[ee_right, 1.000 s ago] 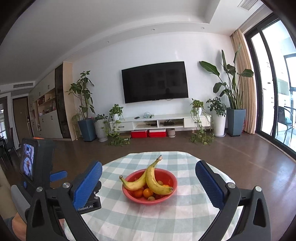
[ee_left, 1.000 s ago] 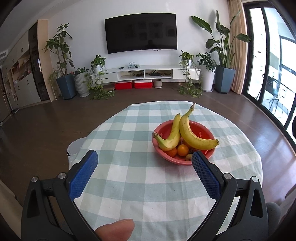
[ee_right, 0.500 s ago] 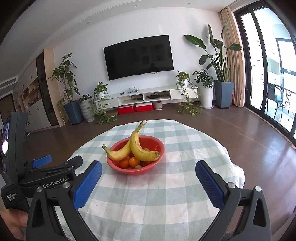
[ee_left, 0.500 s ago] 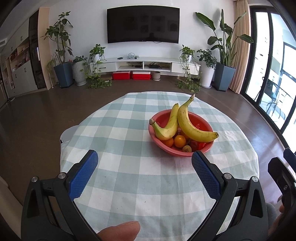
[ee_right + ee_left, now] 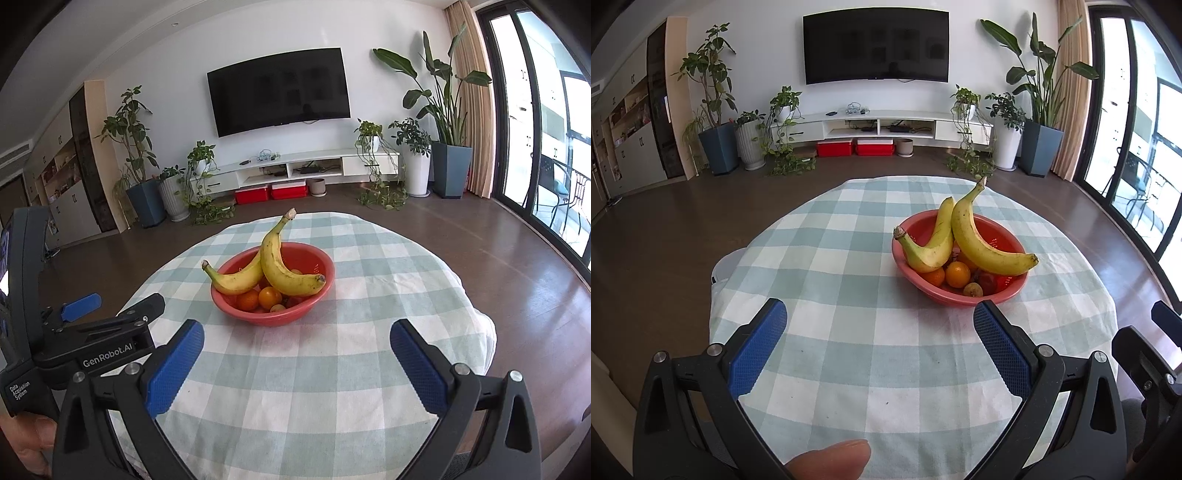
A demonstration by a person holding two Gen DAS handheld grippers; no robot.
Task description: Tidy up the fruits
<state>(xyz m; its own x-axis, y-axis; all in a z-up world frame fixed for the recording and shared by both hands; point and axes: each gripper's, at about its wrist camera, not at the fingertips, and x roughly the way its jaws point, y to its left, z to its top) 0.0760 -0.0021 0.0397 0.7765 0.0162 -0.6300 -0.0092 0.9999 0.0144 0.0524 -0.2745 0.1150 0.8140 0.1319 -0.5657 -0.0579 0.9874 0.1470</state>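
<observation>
Left gripper (image 5: pixel 879 350): jaws wide, empty, above checked tablecloth (image 5: pixel 849 332).
Left banana (image 5: pixel 932 245): in red colander bowl (image 5: pixel 964 295), stem pointing left.
Right banana (image 5: pixel 982 243): stem pointing up and away.
Right gripper (image 5: pixel 297 363): jaws wide, empty.

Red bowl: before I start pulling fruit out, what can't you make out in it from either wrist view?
- Fruit under the two bananas: both views, the bananas cover the middle of the red bowl, so no full count.
- Dark reddish fruit: left wrist view, half hidden and too small to name.
- Small brownish fruit: too small to identify.
- Bowl's bottom: hidden by its near wall and the fruit.
- Table's near edge: cut off behind both grippers' fingers.
</observation>
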